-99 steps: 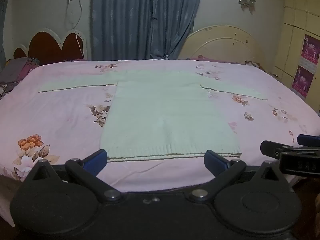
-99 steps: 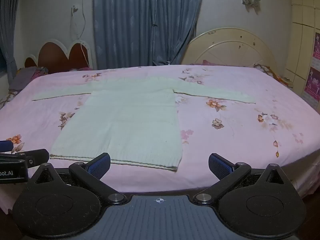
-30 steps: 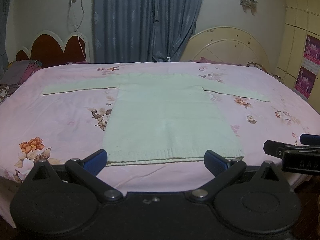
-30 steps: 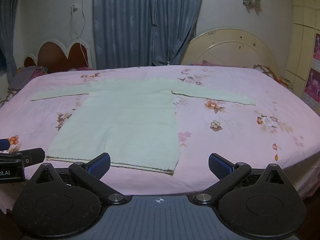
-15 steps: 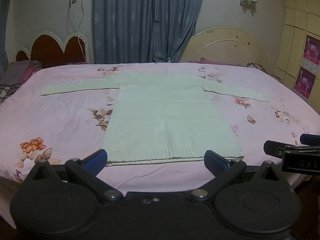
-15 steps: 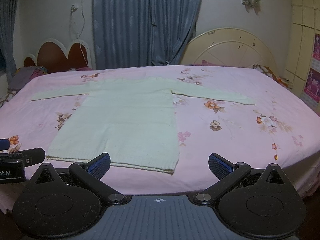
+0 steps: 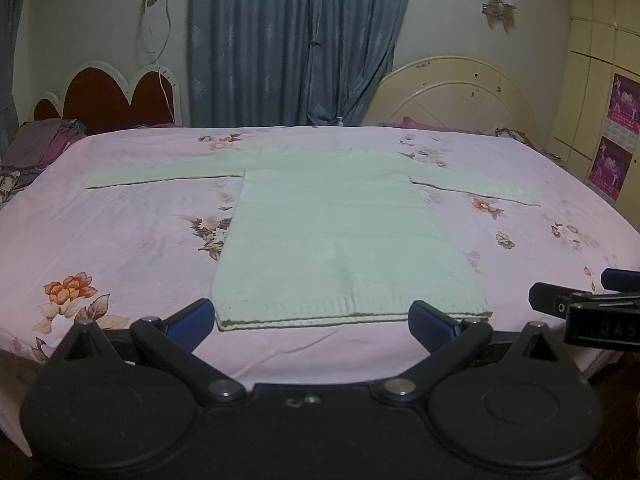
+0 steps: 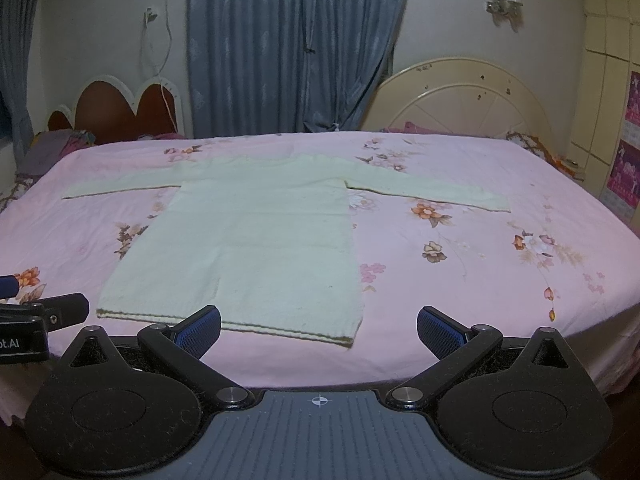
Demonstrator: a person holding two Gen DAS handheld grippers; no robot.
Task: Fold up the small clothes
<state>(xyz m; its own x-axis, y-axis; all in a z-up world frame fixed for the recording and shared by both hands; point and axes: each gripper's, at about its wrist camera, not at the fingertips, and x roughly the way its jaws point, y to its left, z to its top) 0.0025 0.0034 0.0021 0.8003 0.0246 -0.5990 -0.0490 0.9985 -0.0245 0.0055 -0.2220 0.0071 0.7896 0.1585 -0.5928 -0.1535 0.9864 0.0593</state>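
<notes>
Hem first: the sweater's [image 7: 340, 232] ribbed bottom edge lies just past the fingertips of both tools, on the near part of the bed [image 7: 120, 240]. The left hand-held gripper [image 7: 312, 318] hangs with its jaws spread wide and nothing between them, its two blue pads roughly level with the hem and framing most of its width, so the garment sits dead ahead of it. The right hand-held gripper [image 8: 318, 326] is equally wide open and empty; from its view the sweater [image 8: 256, 236] lies ahead and to its left, with only the hem's right corner falling between its pads. Each tool shows at the edge of the other's view, side by side at the bed's near edge. The garment's long axis from hem to neckline runs straight away from the person, while the two sleeves stretch flat out to left and right at the far end. I judge the left tool the better placed for the hem, the right one for the right corner and right sleeve. Counted: one pale sweater, two sleeves, two grippers, one pink floral bed. Beyond stand two headboards, a blue curtain [image 7: 296, 40] and one wall lamp [image 7: 498, 0].
</notes>
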